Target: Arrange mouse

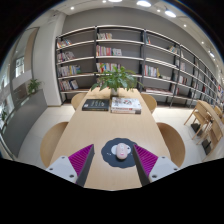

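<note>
On the light wooden desk [105, 128] just ahead of you, a small white computer mouse [121, 151] rests on a dark, rounded mouse mat [108, 150]. Your hand-held gripper [113, 160] is held low over the near edge of the desk with its fingers spread well apart. The magenta pad of the left finger [80, 158] and that of the right finger [146, 158] stand on either side of the mat, and the mouse lies between them, with a clear gap at each side. Neither finger touches the mouse, which sits on its own support, a little nearer your right finger than your left.

Farther along the desk, well beyond the fingers, you can see a dark flat book or folder [95, 104] lying beside a pale stack of printed papers or magazines [126, 104]. Just behind them a leafy green potted plant [116, 78] stands near the far end of the desk.

Tan curved-back chairs [54, 140] are drawn up along both sides of the desk. Across the back of the room runs a tall grey bookshelf [140, 55] with rows of books, and another wooden table with chairs [207, 115] stands off to your right.
</note>
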`<state>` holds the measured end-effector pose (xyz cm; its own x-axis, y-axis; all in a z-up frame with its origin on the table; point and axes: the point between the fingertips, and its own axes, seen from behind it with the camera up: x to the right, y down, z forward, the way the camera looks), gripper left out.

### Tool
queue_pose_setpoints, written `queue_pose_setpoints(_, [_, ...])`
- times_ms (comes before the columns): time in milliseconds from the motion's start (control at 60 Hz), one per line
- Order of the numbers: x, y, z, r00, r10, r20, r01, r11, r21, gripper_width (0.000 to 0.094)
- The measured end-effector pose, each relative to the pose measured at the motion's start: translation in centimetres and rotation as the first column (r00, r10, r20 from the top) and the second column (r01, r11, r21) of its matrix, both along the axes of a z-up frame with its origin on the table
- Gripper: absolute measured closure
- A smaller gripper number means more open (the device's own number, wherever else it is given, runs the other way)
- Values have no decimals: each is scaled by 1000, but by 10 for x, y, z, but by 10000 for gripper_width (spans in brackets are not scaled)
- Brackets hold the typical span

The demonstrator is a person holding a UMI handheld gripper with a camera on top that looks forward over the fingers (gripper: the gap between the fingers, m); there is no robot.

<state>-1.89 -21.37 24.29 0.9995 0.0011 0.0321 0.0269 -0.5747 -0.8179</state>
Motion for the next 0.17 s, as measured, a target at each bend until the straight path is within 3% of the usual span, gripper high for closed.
queue_pose_setpoints(167, [1,-5,2,1000,-10,-5,10,1000,6,168])
